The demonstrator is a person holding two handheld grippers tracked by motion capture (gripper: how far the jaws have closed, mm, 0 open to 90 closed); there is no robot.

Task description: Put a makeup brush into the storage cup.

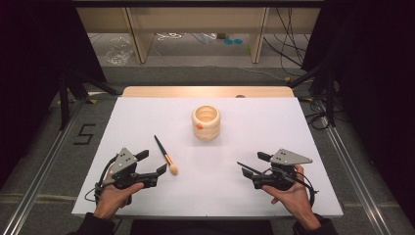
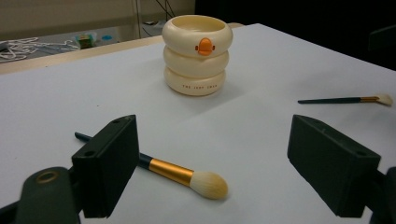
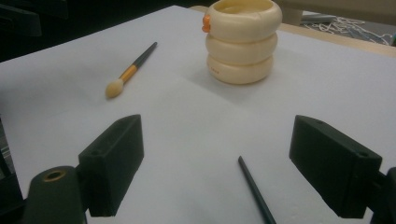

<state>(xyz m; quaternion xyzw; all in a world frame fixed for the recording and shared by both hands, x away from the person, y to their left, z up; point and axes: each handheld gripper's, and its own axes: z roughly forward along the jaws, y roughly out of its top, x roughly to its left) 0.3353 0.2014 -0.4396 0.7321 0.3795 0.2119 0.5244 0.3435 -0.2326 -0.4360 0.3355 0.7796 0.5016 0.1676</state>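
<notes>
A cream cup [image 1: 206,122] made of stacked rings, with an orange mark on its side, stands upright in the middle of the white table [image 1: 147,112]. A makeup brush [image 1: 166,156] with a dark handle, gold ferrule and cream bristles lies left of centre. My left gripper [image 1: 150,163] rests on the table just beside it, jaws open; in the left gripper view the brush [image 2: 173,171] lies on the table between and just beyond the jaws, untouched. My right gripper [image 1: 254,164] is open too, and a thin dark-handled brush [image 3: 254,191] lies flat between its jaws.
The table's wooden far edge [image 1: 205,91] borders a floor with cables and shelf legs. Black stands flank the table on both sides. Bare white surface lies all around the cup and between the two grippers.
</notes>
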